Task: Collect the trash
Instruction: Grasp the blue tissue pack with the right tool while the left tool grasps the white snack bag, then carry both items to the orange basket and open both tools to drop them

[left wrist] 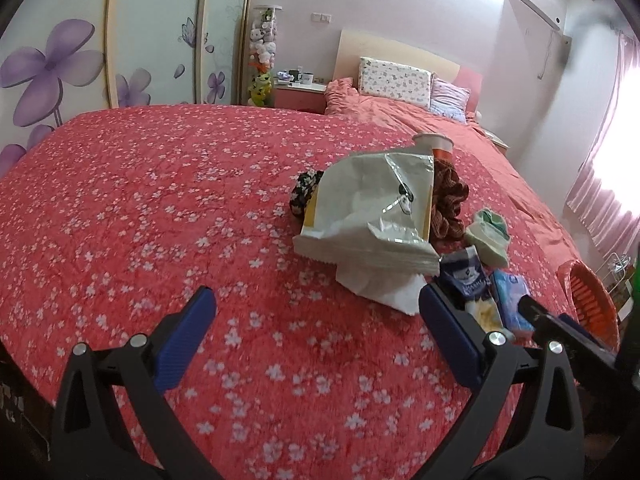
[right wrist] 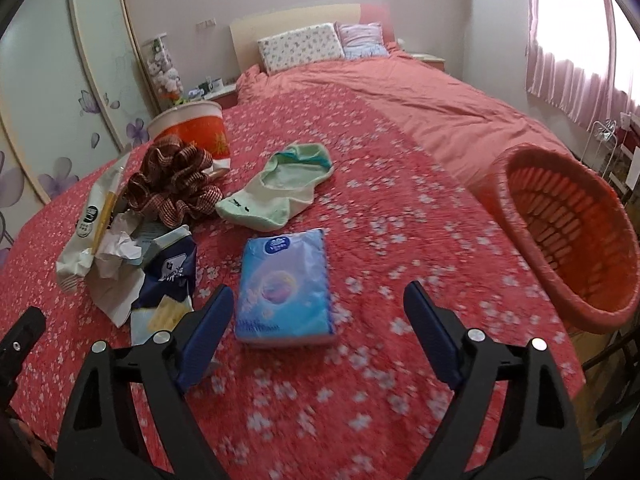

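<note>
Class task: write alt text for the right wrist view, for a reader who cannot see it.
An open right claw hovers over a blue tissue pack on a red floral bedspread. Crumpled wrappers and a pale sock lie beyond; an orange basket sits at right.

You look across a bed (right wrist: 280, 400) under a red flowered quilt. At its head lie a floral pillow (right wrist: 300, 46) and a striped pillow (right wrist: 362, 38). A wardrobe (left wrist: 132, 40) with purple flowers stands left, pink curtains (right wrist: 568, 68) right, stuffed toys (left wrist: 262, 60) beside the nightstand (left wrist: 298, 94).
</note>
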{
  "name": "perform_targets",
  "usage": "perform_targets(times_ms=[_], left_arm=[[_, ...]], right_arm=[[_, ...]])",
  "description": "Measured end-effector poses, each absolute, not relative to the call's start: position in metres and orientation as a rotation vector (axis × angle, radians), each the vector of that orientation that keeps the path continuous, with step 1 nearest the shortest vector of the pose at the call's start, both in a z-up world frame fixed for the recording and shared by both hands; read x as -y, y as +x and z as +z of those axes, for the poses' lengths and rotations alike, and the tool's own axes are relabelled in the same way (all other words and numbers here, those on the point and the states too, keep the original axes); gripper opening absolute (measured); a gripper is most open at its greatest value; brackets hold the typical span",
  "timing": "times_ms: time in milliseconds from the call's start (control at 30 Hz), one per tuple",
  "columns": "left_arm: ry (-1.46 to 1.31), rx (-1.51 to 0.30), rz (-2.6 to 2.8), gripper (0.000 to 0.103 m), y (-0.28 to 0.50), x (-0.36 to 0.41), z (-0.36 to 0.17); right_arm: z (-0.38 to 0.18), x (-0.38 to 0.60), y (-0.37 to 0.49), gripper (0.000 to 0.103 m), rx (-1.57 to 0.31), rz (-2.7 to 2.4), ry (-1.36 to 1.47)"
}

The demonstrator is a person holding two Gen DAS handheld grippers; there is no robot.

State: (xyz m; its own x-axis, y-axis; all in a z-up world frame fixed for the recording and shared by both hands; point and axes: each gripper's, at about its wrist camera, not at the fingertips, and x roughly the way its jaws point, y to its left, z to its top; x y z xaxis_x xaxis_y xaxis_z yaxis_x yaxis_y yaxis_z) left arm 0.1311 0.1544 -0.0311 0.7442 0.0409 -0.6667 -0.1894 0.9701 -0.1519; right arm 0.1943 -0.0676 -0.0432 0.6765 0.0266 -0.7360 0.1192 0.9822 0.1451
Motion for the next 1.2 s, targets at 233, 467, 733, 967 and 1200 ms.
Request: perform_targets(times_ms=[233,467,733,967,1200], left_arm=[[-0.236,-0.732,0.109,0.099,0.15,-0.153,-0.031],[-0.228,-0.743,0.091,0.099,0.17,-0.143,-0.028],[-0.161,-0.75,0.085,0.099,0.189,-0.126,-0.026],[-0.097,-0.818,0.11,0.099,0.211,-0.117,-0.04],[-0.153,-0.845,0.049,0.072,0.212,-0.124,-0.044]], right_arm=[[-0.058,0.057,0.209,0.074,-0.89,-0.048,0.143],[-0.055,0.059,0.199,0.053,-0.868,-0.062,0.114],[-0.051,0.078,0.189,0.052,-0.85,-0.089,0.14],[-0.054,0.087,0.187,0.052,-0.863,-0.092,0.154],[-0.049,0.092,0.182,0.052,-0.854,-0.095,0.16]])
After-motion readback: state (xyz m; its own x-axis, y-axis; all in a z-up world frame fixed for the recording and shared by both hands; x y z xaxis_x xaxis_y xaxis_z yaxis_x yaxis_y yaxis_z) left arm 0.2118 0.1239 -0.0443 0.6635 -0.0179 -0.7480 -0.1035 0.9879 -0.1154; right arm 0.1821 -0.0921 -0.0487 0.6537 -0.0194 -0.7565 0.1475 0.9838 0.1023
